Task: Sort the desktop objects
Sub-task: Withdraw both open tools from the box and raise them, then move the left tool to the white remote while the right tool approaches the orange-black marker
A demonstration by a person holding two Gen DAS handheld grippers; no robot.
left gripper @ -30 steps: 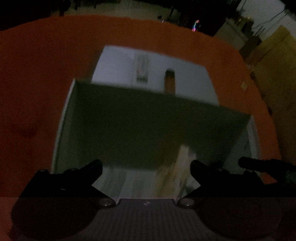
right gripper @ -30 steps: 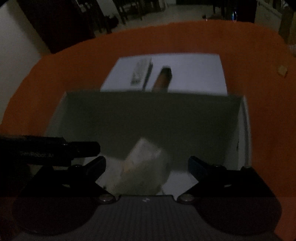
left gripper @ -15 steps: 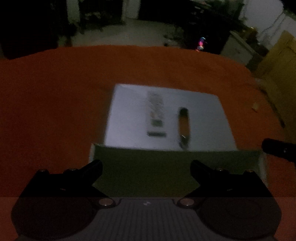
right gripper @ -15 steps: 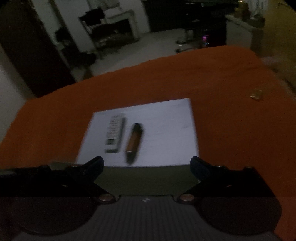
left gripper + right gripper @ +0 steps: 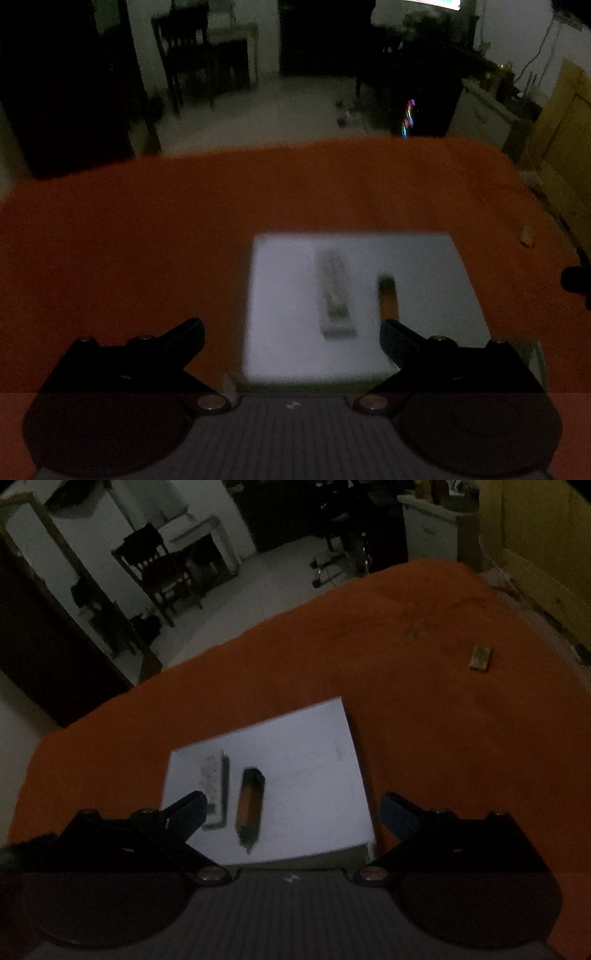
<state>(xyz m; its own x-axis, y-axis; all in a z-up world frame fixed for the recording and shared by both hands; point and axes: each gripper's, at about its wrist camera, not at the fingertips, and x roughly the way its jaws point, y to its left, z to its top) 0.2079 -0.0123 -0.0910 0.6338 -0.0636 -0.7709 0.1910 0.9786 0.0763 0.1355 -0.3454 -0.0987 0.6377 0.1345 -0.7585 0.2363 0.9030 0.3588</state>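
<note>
1. On the orange tablecloth (image 5: 147,240) a white sheet (image 5: 424,266) is spread, and two things are laid on it side by side: a flat grey remote-like bar (image 5: 334,291) and a dark pen-shaped object with an orange band (image 5: 387,299) (both blurred, so their make cannot be read).
2. In the right wrist view the same sheet (image 5: 306,775) is seen, with the bar (image 5: 214,786) partly covered by a finger of the right gripper (image 5: 291,808) and the pen-shaped object (image 5: 251,808) just beside it, apart from it.
3. The left gripper (image 5: 291,332) is held above the near edge of the sheet; its fingers are spread wide and nothing is held between them.
4. The right gripper's fingers are likewise parted and empty.
5. A small tan block (image 5: 480,658) is left well apart on the cloth.
6. Beyond the table a dark chair (image 5: 159,568) and a pale floor (image 5: 266,110) are seen.
</note>
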